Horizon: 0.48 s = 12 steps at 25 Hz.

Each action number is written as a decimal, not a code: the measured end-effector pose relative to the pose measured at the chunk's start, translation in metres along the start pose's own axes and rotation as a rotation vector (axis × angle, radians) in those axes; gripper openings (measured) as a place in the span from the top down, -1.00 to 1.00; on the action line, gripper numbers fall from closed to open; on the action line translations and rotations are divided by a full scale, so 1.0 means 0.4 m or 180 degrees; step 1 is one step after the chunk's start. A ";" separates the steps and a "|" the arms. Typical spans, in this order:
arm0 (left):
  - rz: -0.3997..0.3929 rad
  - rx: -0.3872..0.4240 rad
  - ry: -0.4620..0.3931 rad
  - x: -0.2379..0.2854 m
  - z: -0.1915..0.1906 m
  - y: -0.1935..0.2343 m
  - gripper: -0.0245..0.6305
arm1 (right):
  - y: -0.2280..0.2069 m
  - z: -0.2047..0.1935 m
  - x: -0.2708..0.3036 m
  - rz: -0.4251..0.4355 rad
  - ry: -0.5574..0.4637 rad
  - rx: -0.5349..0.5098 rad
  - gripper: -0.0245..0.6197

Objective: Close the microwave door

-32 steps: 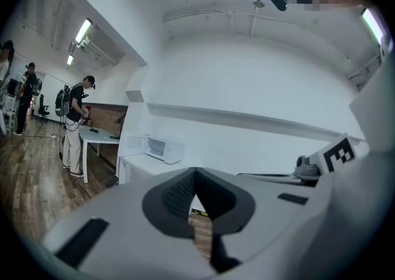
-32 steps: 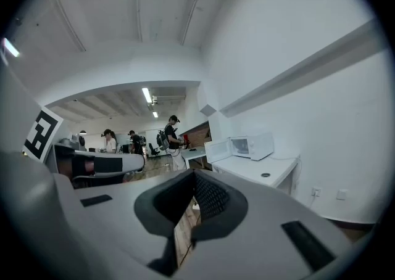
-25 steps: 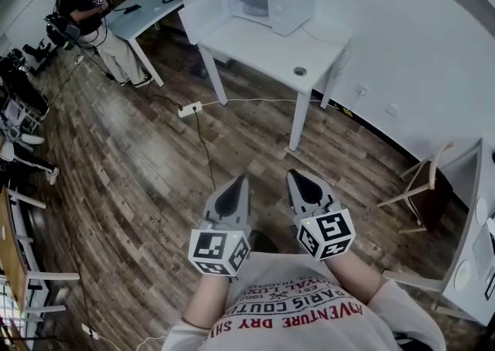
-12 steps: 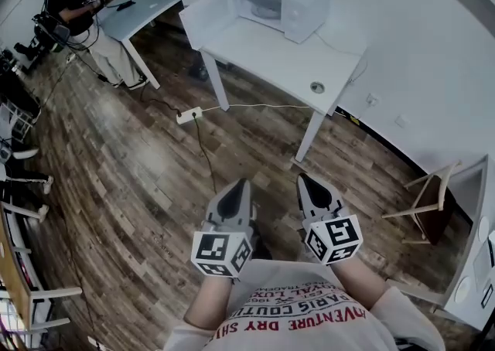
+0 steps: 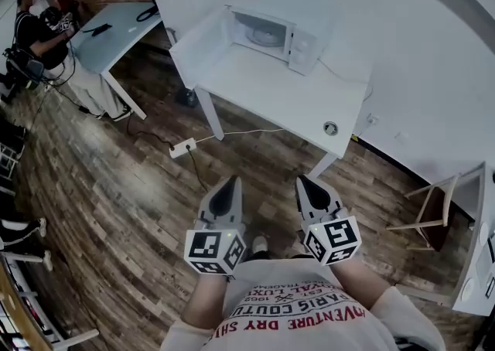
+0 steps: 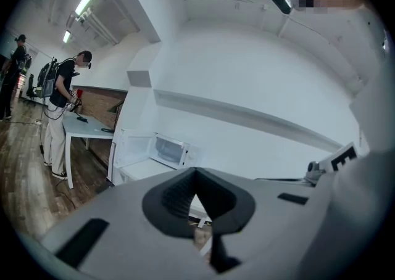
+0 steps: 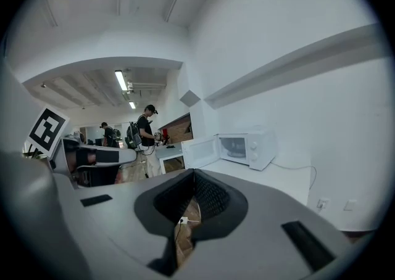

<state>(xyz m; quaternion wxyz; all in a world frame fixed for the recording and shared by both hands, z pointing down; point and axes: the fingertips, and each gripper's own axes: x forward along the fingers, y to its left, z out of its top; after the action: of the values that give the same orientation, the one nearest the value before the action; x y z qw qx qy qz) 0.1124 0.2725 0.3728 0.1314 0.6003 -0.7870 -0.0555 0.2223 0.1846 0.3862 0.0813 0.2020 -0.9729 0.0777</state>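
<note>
Microwave (image 5: 271, 30), door (image 5: 203, 36) open, sits nearer than before on the worktop (image 5: 263, 86); left gripper (image 5: 228, 187) and right gripper (image 5: 308, 187), fingers together and empty, are not yet within reach.

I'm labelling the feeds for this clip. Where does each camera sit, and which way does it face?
Head view: on the person's head, facing steeply down at floor and table; left gripper, right gripper and shirt show.
Left gripper view: on the left gripper, facing along its shut jaws toward the microwave; right gripper at right edge.
Right gripper view: likewise on the right gripper, shut jaws, facing the microwave; left gripper at left.
Shared: all three show the open microwave.
</note>
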 end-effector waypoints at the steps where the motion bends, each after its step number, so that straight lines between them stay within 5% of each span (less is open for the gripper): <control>1: -0.0001 -0.0006 0.0004 0.028 0.011 0.024 0.93 | -0.007 0.010 0.034 -0.0014 -0.0002 0.0013 0.89; 12: 0.0001 -0.0095 0.0163 0.299 0.017 0.159 0.93 | -0.141 0.060 0.330 -0.0033 0.0019 0.0088 0.89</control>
<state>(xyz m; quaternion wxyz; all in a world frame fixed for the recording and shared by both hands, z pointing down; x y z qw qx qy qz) 0.0223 0.1748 0.3987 0.1604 0.5993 -0.7826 -0.0517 0.1226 0.0789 0.3947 0.0818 0.2079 -0.9704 0.0913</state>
